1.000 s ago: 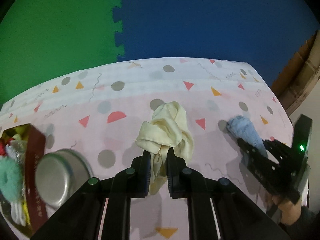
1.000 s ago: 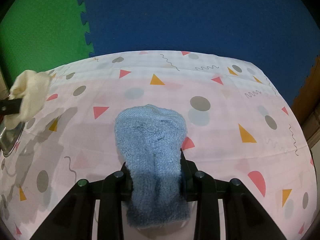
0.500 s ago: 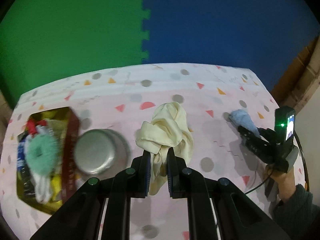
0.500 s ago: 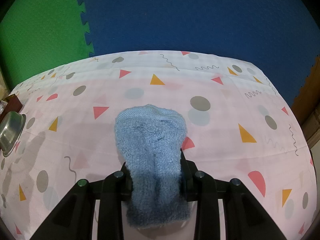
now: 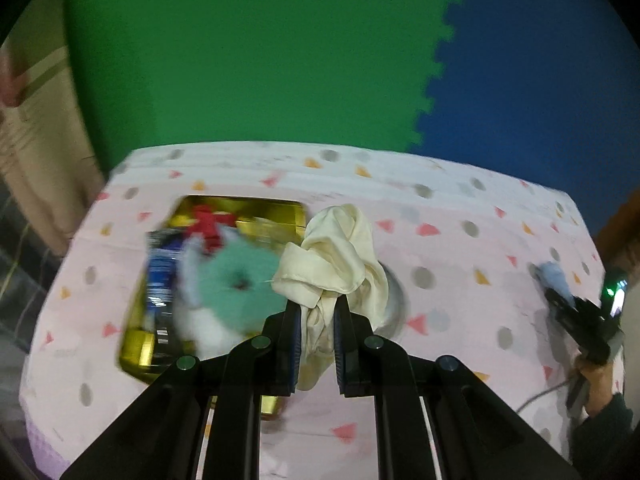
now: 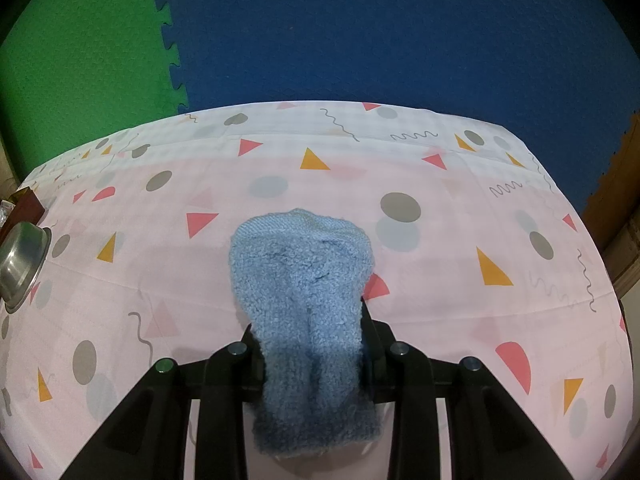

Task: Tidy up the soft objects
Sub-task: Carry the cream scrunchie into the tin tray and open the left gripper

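The left hand-held gripper (image 5: 316, 316) pinches a knotted cream cloth (image 5: 332, 256), its jaws nearly together on the bunched fabric, which hangs clear above the table (image 5: 440, 208). Just under and beyond the cloth sits a gold box (image 5: 240, 210) filled with soft things: a fluffy teal scrunchie (image 5: 240, 284), something red (image 5: 208, 224) and a blue packet (image 5: 160, 276), all blurred. A steel bowl (image 5: 396, 300) peeks out from behind the cloth, just right of the box.

The right hand-held gripper (image 6: 312, 344) is clamped on a fuzzy blue sock (image 6: 304, 280), whose toe end lies forward on the pink patterned tablecloth (image 6: 440, 280). The bowl (image 6: 20, 264) shows at that view's far left edge. A hand (image 5: 596, 376) holds this gripper at the table's right side. Green and blue foam mats (image 6: 360, 28) cover the floor beyond.
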`<state>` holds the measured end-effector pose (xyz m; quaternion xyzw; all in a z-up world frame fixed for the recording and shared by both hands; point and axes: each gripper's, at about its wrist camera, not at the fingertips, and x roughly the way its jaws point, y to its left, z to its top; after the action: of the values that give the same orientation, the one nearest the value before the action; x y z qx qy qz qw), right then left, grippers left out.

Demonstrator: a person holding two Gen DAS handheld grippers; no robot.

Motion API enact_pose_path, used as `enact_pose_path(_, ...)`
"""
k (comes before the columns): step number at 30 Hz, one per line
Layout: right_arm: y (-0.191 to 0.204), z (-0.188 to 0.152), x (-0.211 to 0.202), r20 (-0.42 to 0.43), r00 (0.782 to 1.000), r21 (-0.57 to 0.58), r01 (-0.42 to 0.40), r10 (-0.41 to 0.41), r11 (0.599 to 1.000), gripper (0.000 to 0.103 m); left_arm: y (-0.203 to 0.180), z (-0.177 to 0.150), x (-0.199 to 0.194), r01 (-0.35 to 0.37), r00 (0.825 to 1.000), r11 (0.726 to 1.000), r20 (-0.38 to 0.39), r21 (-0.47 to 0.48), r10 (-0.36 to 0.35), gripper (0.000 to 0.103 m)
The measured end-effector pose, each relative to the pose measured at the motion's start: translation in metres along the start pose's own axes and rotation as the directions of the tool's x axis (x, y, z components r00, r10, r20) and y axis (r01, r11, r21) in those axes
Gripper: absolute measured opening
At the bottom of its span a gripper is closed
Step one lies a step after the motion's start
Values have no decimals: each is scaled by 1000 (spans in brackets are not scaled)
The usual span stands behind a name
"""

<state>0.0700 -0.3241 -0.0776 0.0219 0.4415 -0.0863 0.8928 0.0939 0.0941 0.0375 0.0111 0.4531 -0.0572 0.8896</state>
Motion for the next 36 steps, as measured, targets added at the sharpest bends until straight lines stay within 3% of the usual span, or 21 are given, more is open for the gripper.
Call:
enact_pose_path(12, 0, 1, 0, -1, 1000, -4, 2, -2, 1000, 33, 82, 8, 14, -148, 989, 981, -12, -122, 148, 12)
enact_pose_path(26, 0, 0, 0, -1, 1000, -10, 9, -9, 1000, 33, 110, -33, 58, -168, 981, 974, -119, -149, 152, 14)
enact_pose_path(30, 1, 0, 0, -1, 1000, -11, 11, -11, 1000, 33, 110, -37, 59, -181, 980, 975, -104, -125, 169, 21)
enact_pose_path(34, 2, 0, 0, -1, 1000, -14, 15, -15, 1000, 33, 113, -39, 51, -183, 982, 973, -79, -142, 173, 50)
enact_pose_path(36, 1, -1, -1, -1, 1000, -13, 14, -14, 1000, 33, 114, -39, 44, -187, 982, 972, -51, -144, 182, 55)
